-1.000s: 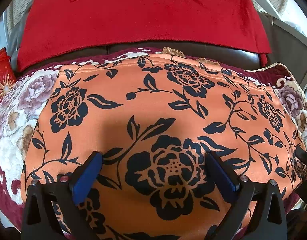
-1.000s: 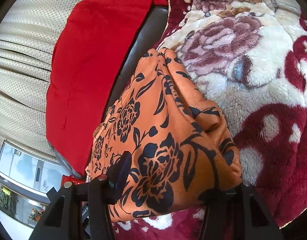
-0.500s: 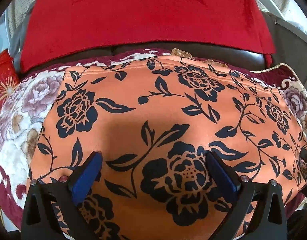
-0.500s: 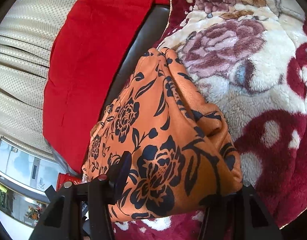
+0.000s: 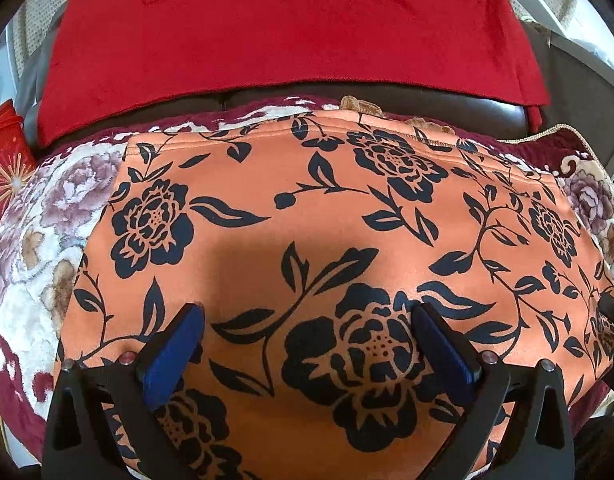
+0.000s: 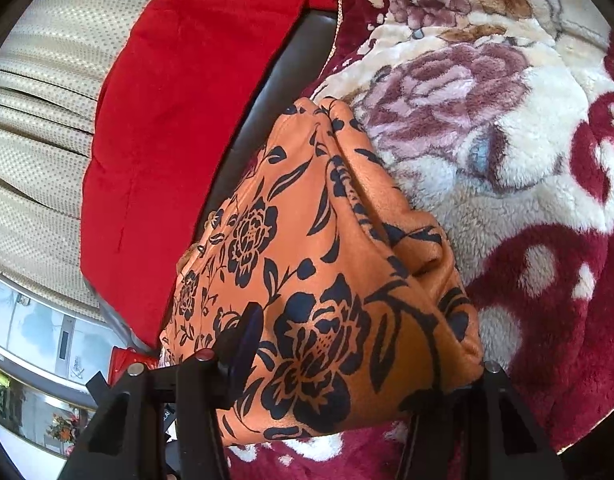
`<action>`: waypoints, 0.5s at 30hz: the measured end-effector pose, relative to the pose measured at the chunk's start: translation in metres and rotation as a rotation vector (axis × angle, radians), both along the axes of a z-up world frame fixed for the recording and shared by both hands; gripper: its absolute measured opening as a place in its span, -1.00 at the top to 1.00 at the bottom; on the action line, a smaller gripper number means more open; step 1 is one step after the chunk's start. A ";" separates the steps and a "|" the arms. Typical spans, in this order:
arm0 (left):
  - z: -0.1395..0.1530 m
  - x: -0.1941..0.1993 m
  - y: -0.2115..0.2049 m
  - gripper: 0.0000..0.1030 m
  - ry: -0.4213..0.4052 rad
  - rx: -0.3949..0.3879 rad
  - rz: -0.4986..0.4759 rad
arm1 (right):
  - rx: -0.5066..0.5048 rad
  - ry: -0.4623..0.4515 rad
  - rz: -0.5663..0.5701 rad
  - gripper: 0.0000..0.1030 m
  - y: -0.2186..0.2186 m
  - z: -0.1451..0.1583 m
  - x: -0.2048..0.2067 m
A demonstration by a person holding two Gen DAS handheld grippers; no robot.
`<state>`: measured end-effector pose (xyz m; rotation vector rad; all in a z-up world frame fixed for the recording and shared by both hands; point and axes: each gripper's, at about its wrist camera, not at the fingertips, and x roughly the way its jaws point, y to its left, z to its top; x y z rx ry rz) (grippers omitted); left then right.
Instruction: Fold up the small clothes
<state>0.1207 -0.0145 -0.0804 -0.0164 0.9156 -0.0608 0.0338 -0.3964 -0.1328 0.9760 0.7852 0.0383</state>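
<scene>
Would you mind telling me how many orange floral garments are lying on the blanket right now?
1. The orange floral garment lies spread on the plush floral blanket, in front of the red cloth on the sofa back. Another could be hidden underneath.

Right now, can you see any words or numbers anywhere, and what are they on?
No words or numbers can be read.
Red box: gold starburst and part of a gold character at its cut-off edge, too little showing to read.
Orange cloth: only black flowers, no text.
Blanket: only flowers, no text.
</scene>
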 end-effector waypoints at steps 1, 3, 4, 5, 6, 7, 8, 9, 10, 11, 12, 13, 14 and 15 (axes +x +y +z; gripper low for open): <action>0.001 0.000 0.000 -1.00 0.001 0.001 0.001 | 0.000 -0.001 0.001 -0.09 0.000 0.000 0.000; 0.006 -0.001 0.000 -1.00 0.004 0.001 -0.001 | 0.002 -0.003 0.000 -0.09 0.000 -0.001 -0.001; 0.009 -0.002 0.000 -1.00 0.000 0.001 0.002 | 0.001 -0.004 0.002 -0.09 -0.001 -0.001 -0.001; 0.014 -0.004 0.002 -1.00 -0.016 0.006 0.010 | -0.002 -0.004 0.003 -0.09 -0.001 -0.001 -0.002; 0.018 -0.008 0.001 -1.00 -0.039 0.012 0.016 | -0.009 -0.006 0.005 -0.09 0.000 0.000 -0.002; 0.021 -0.010 0.001 -1.00 -0.056 0.019 0.016 | -0.018 -0.007 0.006 -0.08 0.000 0.001 -0.003; 0.021 -0.010 0.000 -1.00 -0.066 0.029 0.013 | -0.023 -0.008 0.005 -0.08 0.001 0.002 -0.003; 0.016 -0.009 -0.001 -1.00 -0.053 0.034 0.004 | -0.030 -0.009 0.002 -0.08 0.001 0.003 -0.004; 0.008 -0.005 -0.003 -1.00 -0.021 0.041 -0.009 | -0.038 -0.009 -0.001 -0.08 0.002 0.004 -0.004; -0.001 -0.002 -0.004 -1.00 -0.004 0.039 -0.016 | -0.048 -0.007 -0.004 -0.08 0.003 0.005 -0.004; -0.002 -0.004 -0.003 -1.00 -0.031 0.032 -0.014 | -0.049 -0.001 -0.006 -0.08 0.003 0.005 -0.003; -0.002 -0.005 -0.003 -1.00 -0.036 0.036 -0.017 | -0.046 0.007 -0.011 -0.08 0.003 0.004 -0.002; -0.001 -0.004 -0.003 -1.00 -0.034 0.035 -0.018 | -0.043 0.014 -0.017 -0.08 0.002 0.004 -0.001; -0.001 -0.004 -0.002 -1.00 -0.030 0.029 -0.018 | -0.047 0.024 -0.019 -0.08 0.001 0.004 0.001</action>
